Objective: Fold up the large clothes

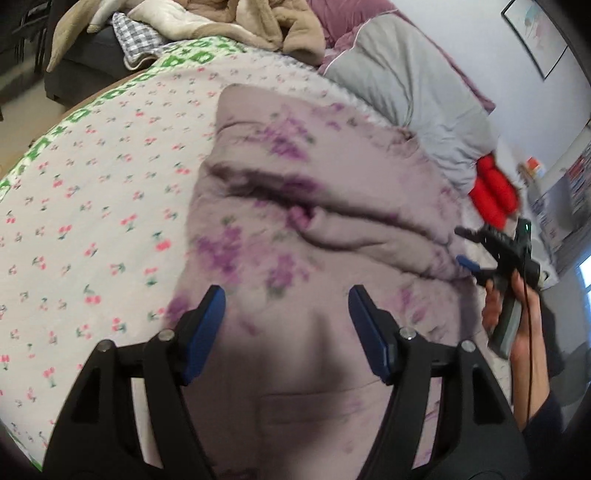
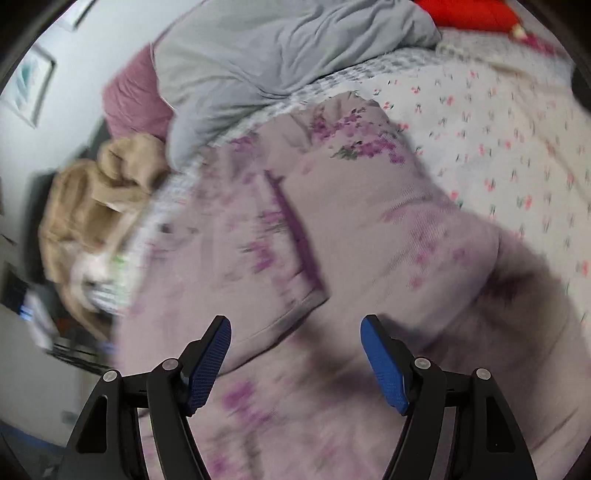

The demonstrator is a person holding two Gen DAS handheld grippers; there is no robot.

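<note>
A large pale lilac garment with purple flower print lies bunched in thick folds on a bed with a white cherry-print sheet. My left gripper is open and empty just above its near part. My right gripper is open and empty above the same garment. The right gripper also shows in the left wrist view, held in a hand at the garment's right edge, its jaws apart.
A grey duvet and a mauve pillow lie at the head of the bed. A tan fleece garment is heaped beyond. A red item sits by the duvet. A dark sofa stands past the bed's edge.
</note>
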